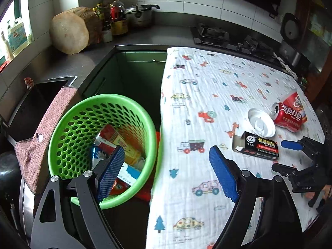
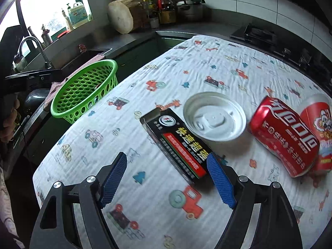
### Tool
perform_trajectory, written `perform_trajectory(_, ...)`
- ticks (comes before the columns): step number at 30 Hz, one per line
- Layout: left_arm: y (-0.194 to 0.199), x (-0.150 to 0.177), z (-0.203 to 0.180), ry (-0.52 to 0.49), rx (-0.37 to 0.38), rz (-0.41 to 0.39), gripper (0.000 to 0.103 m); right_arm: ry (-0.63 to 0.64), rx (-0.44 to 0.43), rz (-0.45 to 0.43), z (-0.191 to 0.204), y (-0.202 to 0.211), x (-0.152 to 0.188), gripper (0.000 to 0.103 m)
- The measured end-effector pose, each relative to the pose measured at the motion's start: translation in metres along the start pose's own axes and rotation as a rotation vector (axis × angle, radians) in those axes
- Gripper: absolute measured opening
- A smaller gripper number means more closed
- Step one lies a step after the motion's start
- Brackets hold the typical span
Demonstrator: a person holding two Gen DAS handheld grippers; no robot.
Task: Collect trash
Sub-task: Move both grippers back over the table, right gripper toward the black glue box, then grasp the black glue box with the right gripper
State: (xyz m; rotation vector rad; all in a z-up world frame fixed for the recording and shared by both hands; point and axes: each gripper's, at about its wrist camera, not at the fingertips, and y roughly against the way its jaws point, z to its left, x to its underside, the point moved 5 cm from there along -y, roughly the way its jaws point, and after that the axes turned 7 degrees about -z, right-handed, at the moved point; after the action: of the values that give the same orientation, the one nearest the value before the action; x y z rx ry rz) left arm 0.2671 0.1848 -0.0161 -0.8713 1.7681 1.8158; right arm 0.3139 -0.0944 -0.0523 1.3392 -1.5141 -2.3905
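Note:
A green perforated basket point(image 1: 68, 128) point(image 2: 83, 87) stands off the table's left edge and holds several cartons and wrappers point(image 1: 116, 143). On the patterned tablecloth lie a black box point(image 2: 176, 143) point(image 1: 256, 145), a white plastic lid point(image 2: 214, 116) point(image 1: 261, 122), a dented red can point(image 2: 284, 139) point(image 1: 288, 115) and a red cup point(image 2: 317, 126) point(image 1: 294, 99). My left gripper point(image 1: 166, 170) is open and empty, above the basket's near rim and the table edge. My right gripper point(image 2: 167, 176) point(image 1: 290, 145) is open and empty, just in front of the black box's near end.
The table point(image 2: 186, 62) stands against a dark kitchen counter with a sink point(image 1: 41, 95), a pink cloth point(image 1: 47, 132), a wooden chopping block point(image 1: 70, 32), bottles, a pot point(image 1: 141, 14) and a gas stove point(image 1: 211, 34). A hand point(image 2: 8, 120) shows at the far left.

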Motion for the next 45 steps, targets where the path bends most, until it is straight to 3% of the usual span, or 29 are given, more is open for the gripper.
perform_trajectory(7, -0.017, -0.004, -0.039, -0.039, 0.028, 0.031, 0.086, -0.062, -0.01, -0.007, -0.026, -0.004, 0.004, 0.077)
perform_trajectory(13, -0.03, -0.003, -0.059, -0.065, 0.04, 0.059, 0.086, -0.054, -0.048, -0.007, -0.023, -0.014, -0.001, 0.077)
perform_trajectory(33, -0.051, -0.009, -0.08, -0.073, 0.068, 0.099, 0.086, 0.074, -0.112, 0.033, 0.004, -0.049, -0.007, 0.078)
perform_trajectory(39, -0.047, -0.012, -0.083, -0.075, 0.085, 0.096, 0.086, 0.168, -0.167, 0.071, 0.029, -0.044, 0.002, 0.072)
perform_trajectory(45, -0.037, -0.014, -0.085, -0.081, 0.099, 0.099, 0.086, 0.19, -0.126, 0.05, 0.041, -0.051, -0.008, 0.072)
